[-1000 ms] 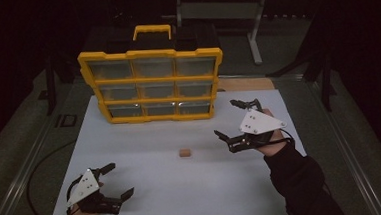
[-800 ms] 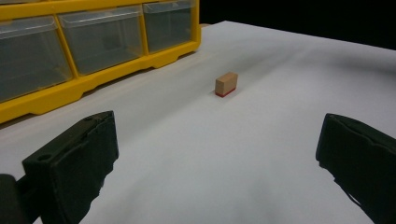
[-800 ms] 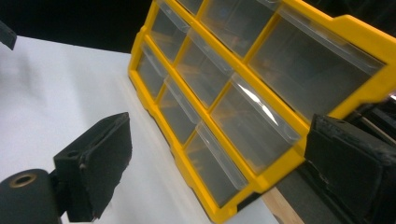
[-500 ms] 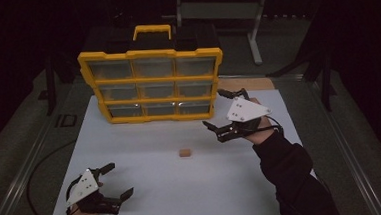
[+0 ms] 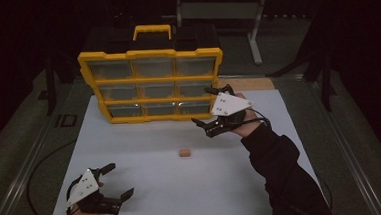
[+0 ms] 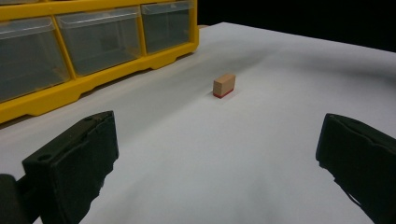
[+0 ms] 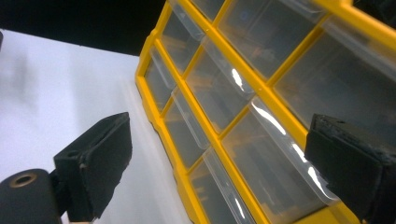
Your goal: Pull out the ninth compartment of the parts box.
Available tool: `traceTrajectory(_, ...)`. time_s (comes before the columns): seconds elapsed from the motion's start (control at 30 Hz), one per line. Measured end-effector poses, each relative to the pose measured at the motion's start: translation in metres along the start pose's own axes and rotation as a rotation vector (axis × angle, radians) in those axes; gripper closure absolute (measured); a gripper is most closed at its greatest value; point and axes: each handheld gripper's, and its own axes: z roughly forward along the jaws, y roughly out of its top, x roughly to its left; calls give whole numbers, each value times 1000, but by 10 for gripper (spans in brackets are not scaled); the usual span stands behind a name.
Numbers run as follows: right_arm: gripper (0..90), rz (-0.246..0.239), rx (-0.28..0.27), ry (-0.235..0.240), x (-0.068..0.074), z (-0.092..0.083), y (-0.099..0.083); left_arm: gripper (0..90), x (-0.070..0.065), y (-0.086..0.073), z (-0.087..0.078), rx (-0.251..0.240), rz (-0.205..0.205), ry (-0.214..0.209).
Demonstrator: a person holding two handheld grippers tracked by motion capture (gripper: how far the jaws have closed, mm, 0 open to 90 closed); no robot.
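Right gripper (image 5: 210,106) at the drawer cabinet (image 5: 152,85) — jaws spread, empty.
It faces the bottom-right drawer (image 5: 194,107), likely to pull it open for the small wooden block (image 5: 183,152), which lies mid-table; left gripper (image 5: 114,181) waits released near the front edge.

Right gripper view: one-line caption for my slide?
Open right gripper faces the yellow drawer cabinet's clear bins, above the white table.

Small block (image 6: 224,86) (red-based), yellow organizer (image 6: 93,70), jaws apart
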Motion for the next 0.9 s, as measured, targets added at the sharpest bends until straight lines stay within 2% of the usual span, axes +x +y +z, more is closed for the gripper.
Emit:
traceTrajectory(0.47,77,-97,41,16,0,36,-5,0,0,0,0,1,-1,-8)
traceTrajectory(0.53,77,-110,64,31,0,41,-6,0,0,0,0,0,-1,-10)
traceTrajectory(0.6,77,-123,69,23,2,47,-9,0,0,0,0,-3,-5,-10)
traceTrajectory(0.8,77,-119,104,42,3,61,-14,0,1,0,0,0,-2,-11)
traceTrajectory(0.87,79,-136,130,66,4,65,-16,0,1,0,0,1,1,-9)
traceTrajectory(0.9,117,-132,141,86,4,68,-17,0,1,0,0,0,-3,-10)
